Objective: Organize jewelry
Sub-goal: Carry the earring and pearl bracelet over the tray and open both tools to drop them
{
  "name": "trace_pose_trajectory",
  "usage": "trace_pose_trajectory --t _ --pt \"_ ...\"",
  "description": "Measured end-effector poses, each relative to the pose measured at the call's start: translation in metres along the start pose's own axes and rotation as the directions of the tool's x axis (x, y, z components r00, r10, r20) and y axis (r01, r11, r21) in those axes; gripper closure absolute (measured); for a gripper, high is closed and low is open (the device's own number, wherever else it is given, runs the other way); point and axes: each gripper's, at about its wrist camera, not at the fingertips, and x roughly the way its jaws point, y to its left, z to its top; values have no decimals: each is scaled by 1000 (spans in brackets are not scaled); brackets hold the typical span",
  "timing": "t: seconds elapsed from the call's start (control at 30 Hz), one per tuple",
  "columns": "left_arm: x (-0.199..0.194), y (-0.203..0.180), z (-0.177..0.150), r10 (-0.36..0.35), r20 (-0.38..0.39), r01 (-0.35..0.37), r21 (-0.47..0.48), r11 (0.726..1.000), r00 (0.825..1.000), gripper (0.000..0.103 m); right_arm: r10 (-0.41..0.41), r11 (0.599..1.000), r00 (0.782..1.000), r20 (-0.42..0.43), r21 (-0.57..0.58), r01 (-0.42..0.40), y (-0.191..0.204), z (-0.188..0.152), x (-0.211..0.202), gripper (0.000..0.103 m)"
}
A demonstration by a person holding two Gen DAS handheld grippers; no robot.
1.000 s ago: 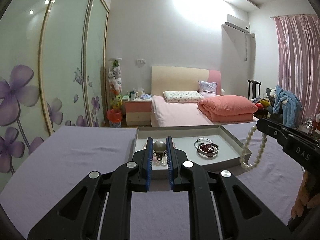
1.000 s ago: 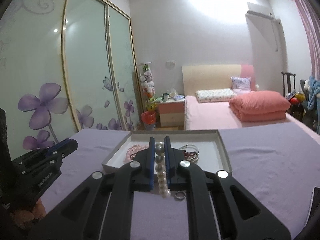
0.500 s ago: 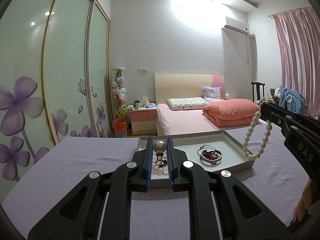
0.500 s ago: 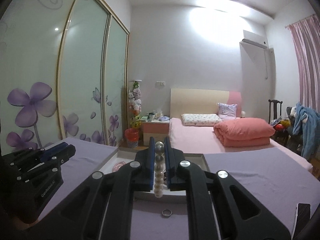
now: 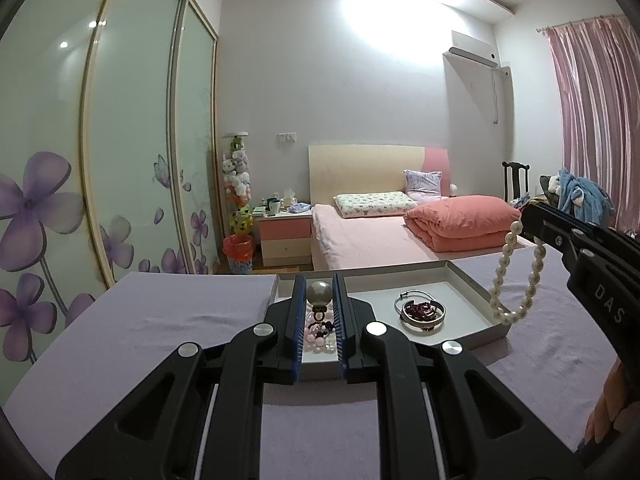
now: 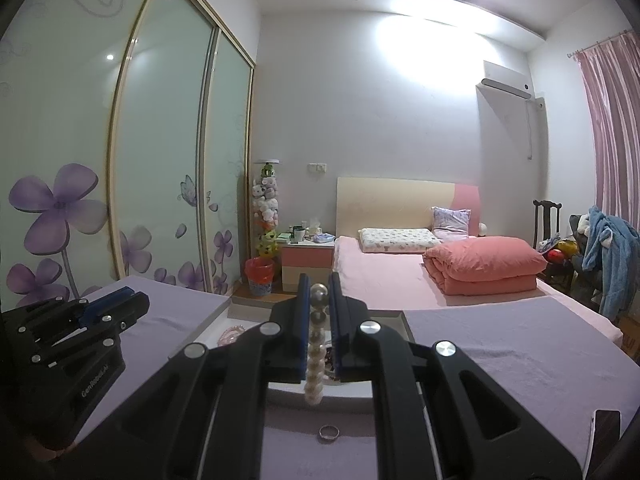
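Right gripper (image 6: 319,300) pinches a round-beaded pearl strand (image 6: 316,360). Left gripper (image 5: 319,300) clamps a smooth grey sphere (image 5: 319,293). Shallow rectangular tray (image 5: 472,280) at 12 o'clock.

Bangle (image 5: 419,310) lies in the tray (image 5: 472,280), ring (image 6: 329,433) apparently before it.

Glossy pearl bracelet (image 5: 516,276) beads catch the light; the table's lilac cloth (image 5: 160,320) looks matt and faintly wrinkled. Shiny metal bangles (image 5: 420,312) lie in the smooth grey tray (image 5: 472,280). Right-frame pink curtain (image 5: 600,120) has satin sheen.
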Motion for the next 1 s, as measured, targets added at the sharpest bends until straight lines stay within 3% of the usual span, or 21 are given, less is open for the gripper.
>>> trace_pose_trajectory --t 0.3,0.63,1.0 --pt "38 0 13 -54 -16 54 -10 998 998 89 13 999 999 -36 49 -12 -15 11 41 93" --pt "107 0 4 -116 -155 107 -68 992 981 89 55 994 985 -164 100 -39 -26 1 117 93" --pt "145 -9 -8 -130 -251 117 -69 991 959 89 94 984 954 -286 173 -45 -35 -19 178 92"
